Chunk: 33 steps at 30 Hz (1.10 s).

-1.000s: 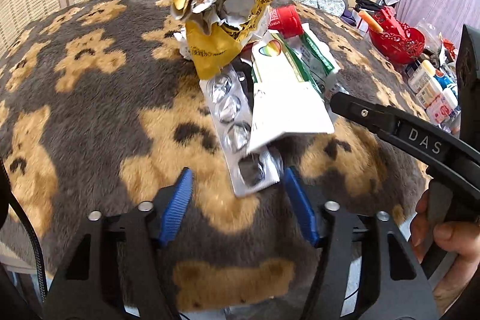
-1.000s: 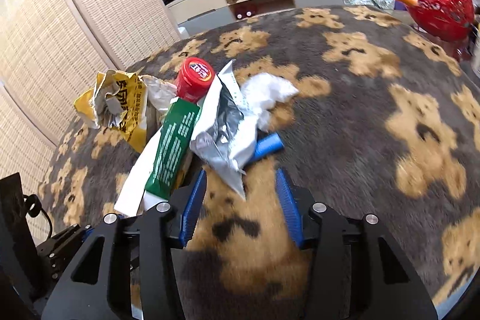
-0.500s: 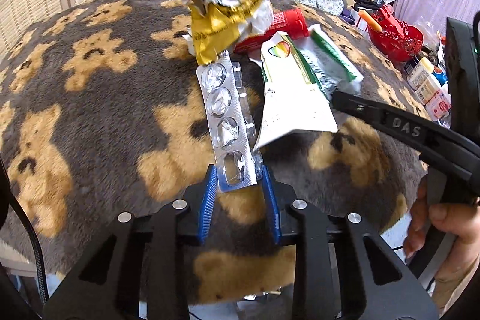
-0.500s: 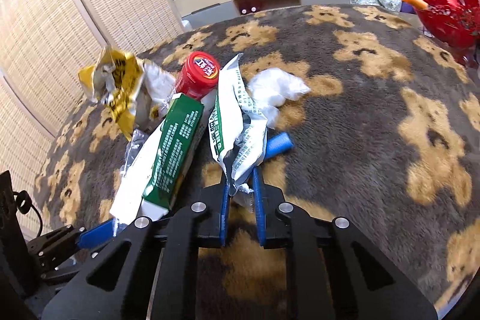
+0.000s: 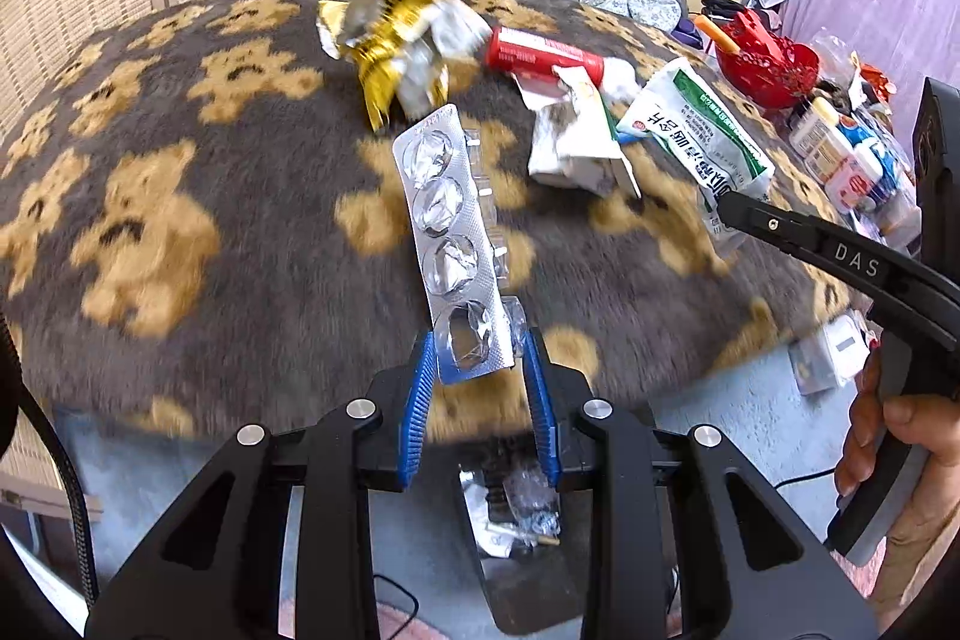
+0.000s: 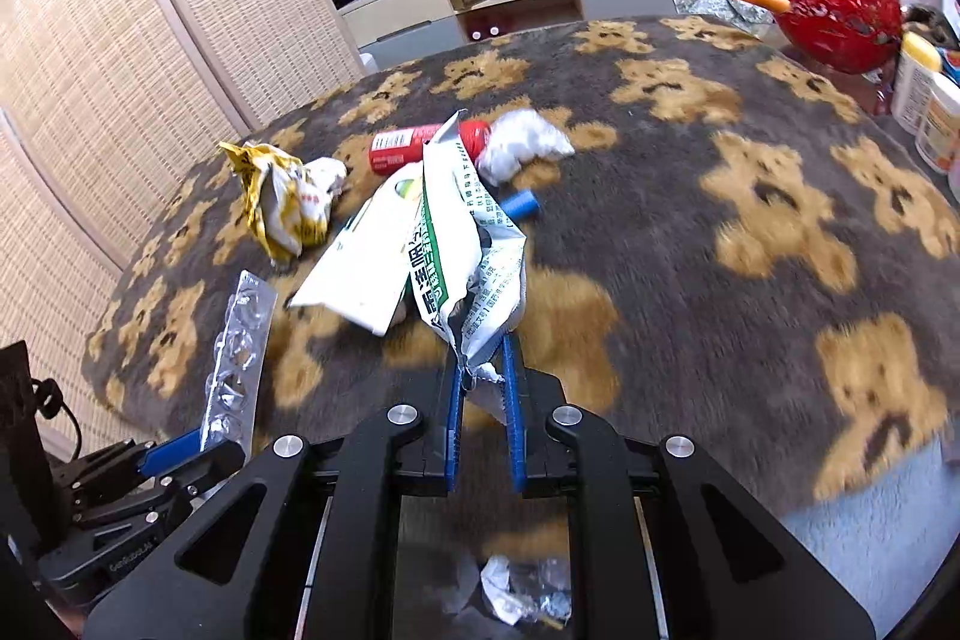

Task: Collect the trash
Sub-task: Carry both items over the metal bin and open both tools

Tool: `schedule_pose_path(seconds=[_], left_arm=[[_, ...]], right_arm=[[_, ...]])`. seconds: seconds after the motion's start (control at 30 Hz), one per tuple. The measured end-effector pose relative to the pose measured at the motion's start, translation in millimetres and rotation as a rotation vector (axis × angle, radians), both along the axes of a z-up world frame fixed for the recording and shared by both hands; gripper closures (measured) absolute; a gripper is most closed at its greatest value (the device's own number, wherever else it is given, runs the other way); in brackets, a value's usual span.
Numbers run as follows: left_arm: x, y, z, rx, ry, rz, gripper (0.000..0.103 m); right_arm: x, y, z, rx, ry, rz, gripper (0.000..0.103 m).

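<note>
Bin (image 5: pixel 516 568) with crumpled trash inside sits on the floor below both grippers, just off the near edge of the worktop (image 5: pixel 180 232), which wears a grey fleece cover with tan bears.

Left gripper (image 5: pixel 474 370): blue fingers (image 5: pixel 420 388) closed to a narrow gap, clamping the near end of a silver blister pack (image 5: pixel 450 244). Pack sticks out forward over the worktop edge, pockets popped.

Right gripper (image 6: pixel 480 382): fingers nearly together, pinching the lower corner of a white-and-green packet (image 6: pixel 462 256). Packet hangs crumpled above the cover.

Farther on the worktop:
- white flat carton (image 6: pixel 366 262), just beside the packet
- blue cylinder (image 6: pixel 519 205)
- yellow crumpled wrapper (image 6: pixel 279 202)
- red tube (image 6: pixel 408 145), lying on its side
- white tissue wad (image 6: pixel 519 148), touching the tube's cap end

Far right edge: red basket (image 6: pixel 840 16), bottles (image 6: pixel 924 100).
</note>
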State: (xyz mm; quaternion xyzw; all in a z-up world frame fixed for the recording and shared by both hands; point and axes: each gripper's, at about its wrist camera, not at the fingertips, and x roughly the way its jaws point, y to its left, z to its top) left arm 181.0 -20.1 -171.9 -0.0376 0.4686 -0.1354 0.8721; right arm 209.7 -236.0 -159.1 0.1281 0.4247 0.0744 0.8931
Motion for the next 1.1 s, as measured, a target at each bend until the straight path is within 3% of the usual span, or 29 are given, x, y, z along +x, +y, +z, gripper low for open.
schedule_pose_path(seconds=[0.4, 0.57, 0.8, 1.1], left_arm=[[-85, -8, -10, -0.029, 0.017, -0.042, 0.075], [-114, -20, -26, -0.029, 0.039, -0.065, 0.075], [-137, -38, -67, -0.015, 0.091, -0.095, 0.074], [-134, -55, -120, -0.011, 0.178, -0.135, 0.074]], right_arm=[[-91, 0, -7, 0.000, 0.015, 0.020, 0.089], [-125, -4, -21, -0.018, 0.046, 0.023, 0.089], [-151, -11, -58, -0.017, 0.126, 0.020, 0.089], [-150, -12, -118, -0.017, 0.248, 0.006, 0.089]])
